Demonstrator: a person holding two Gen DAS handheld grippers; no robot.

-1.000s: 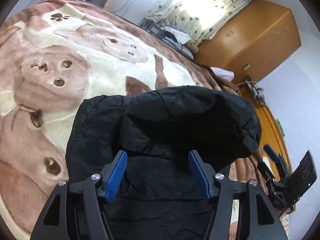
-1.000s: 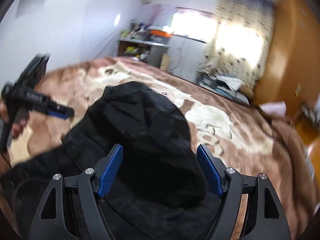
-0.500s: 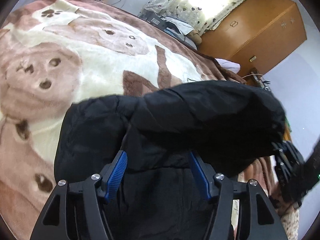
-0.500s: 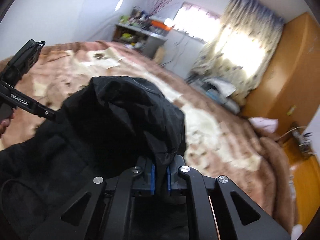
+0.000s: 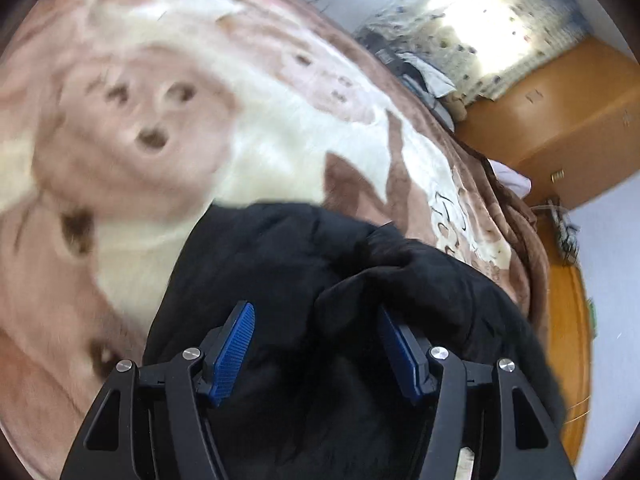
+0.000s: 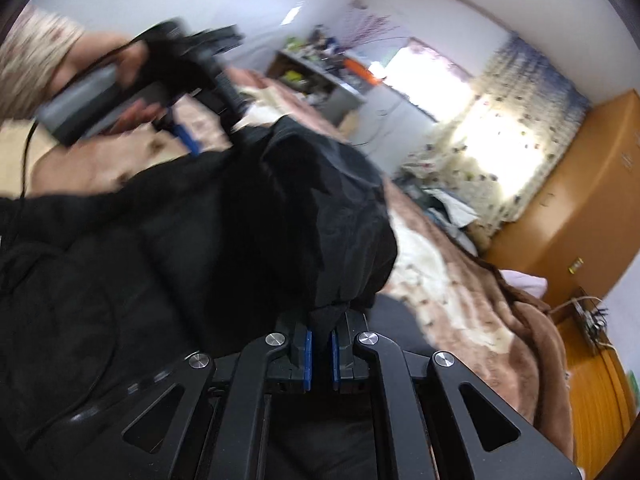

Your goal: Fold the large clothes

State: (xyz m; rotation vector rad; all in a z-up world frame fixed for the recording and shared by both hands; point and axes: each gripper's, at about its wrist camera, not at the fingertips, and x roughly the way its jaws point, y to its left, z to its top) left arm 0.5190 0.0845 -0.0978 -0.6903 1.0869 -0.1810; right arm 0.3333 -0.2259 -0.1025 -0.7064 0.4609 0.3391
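A black padded jacket [image 5: 280, 264] lies on a brown and cream blanket [image 5: 152, 128] spread over a bed. My left gripper [image 5: 316, 320] is open just above the jacket. Dark fabric lies between its blue pads [image 5: 234, 340], and a raised fold sits against the right one. In the right wrist view my right gripper [image 6: 320, 340] is shut on a pinch of the jacket's hood [image 6: 328, 200], which bulges up ahead of it. A person's hand [image 6: 120, 64] holds the blurred left gripper [image 6: 188, 136] at the jacket's far left edge.
A wooden wardrobe [image 5: 560, 120] stands at the right beyond the bed. A sunlit curtain [image 6: 500, 128] and a cluttered desk [image 6: 320, 76] line the far wall. Clothes are piled at the bed's far edge [image 6: 444, 204]. Cables lie on the wooden floor [image 6: 588, 320].
My right gripper went from open to shut on the hood fabric and pulled it up. My left gripper dropped closer to the jacket and rolled; the hood fold shifted right.
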